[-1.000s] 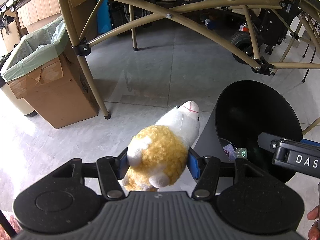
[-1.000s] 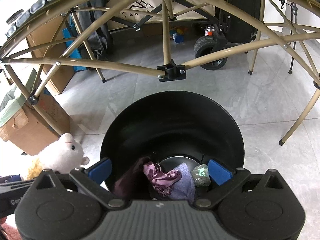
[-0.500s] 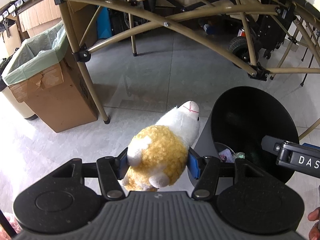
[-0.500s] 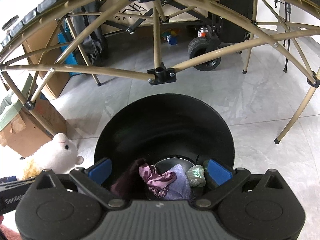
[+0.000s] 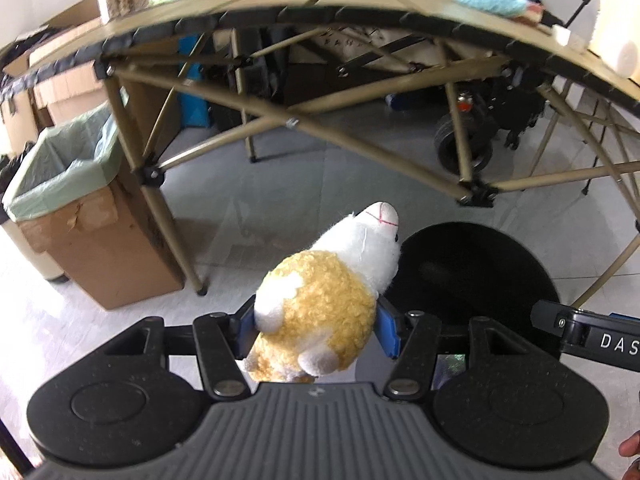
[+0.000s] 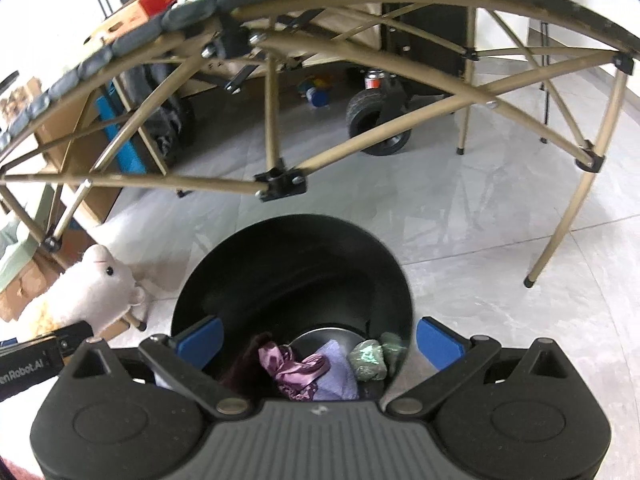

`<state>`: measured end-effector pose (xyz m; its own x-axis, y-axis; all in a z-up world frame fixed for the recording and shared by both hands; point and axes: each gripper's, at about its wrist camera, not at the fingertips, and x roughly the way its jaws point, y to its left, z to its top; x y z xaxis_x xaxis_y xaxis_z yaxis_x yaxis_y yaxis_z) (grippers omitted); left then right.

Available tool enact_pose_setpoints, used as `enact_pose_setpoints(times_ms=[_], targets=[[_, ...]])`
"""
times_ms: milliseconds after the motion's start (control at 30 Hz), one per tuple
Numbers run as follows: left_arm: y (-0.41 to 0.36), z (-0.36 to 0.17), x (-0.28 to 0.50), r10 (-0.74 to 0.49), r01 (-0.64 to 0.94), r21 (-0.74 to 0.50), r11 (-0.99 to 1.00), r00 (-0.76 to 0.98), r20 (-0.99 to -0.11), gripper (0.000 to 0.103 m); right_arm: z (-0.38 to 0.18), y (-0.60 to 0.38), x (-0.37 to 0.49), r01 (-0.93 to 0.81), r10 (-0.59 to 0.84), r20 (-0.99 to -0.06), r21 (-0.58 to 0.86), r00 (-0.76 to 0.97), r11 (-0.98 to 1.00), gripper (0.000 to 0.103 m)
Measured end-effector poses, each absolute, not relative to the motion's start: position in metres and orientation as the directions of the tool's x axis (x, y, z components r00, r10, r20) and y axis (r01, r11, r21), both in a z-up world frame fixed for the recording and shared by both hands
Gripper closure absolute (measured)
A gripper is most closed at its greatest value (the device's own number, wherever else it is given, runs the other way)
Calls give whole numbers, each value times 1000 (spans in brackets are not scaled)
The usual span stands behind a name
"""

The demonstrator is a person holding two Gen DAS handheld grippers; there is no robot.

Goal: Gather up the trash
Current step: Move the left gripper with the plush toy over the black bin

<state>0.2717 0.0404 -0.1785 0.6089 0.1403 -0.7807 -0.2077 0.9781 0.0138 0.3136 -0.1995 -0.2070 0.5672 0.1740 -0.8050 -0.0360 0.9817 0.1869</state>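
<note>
Nearest in my left view: the left gripper (image 5: 318, 330) is clenched on the plush sheep (image 5: 324, 304), blue pads pressed into its curly yellow body from both sides. The white head sticks out toward 12 o'clock, nose up (pink stitching on the snout). The toy hangs in the air over the floor, clear of everything else.

Just past it at 2 o'clock stands the black bin (image 5: 476, 276), mouth open upward. The sheep is beside the bin's rim, not over the opening.

My right gripper (image 6: 318, 344) sits directly above that bin (image 6: 224, 276), its blue pads spread wide with nothing between them. Below, at the bottom of the bin: a purple cloth (image 6: 292, 366), a lilac rag (image 6: 336, 370) and a crumpled green wrapper (image 6: 370, 360).

From the right view the sheep (image 6: 90, 292) is at 9 o'clock.

Farther, at 10 o'clock in the left view: a cardboard box (image 5: 96, 256) lined with a green bag. Beyond, at 12 o'clock, the folding table (image 5: 312, 12) with tan crossed legs; a wheel (image 5: 460, 146) behind it.
</note>
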Motion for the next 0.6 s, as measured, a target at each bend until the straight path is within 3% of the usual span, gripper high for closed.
enact_pose_setpoints(times_ms=[600], targets=[[-35, -173, 294, 14, -10, 10, 1000, 626, -780, 45, -189, -288, 310, 160, 72, -769, 223, 635, 962, 0]])
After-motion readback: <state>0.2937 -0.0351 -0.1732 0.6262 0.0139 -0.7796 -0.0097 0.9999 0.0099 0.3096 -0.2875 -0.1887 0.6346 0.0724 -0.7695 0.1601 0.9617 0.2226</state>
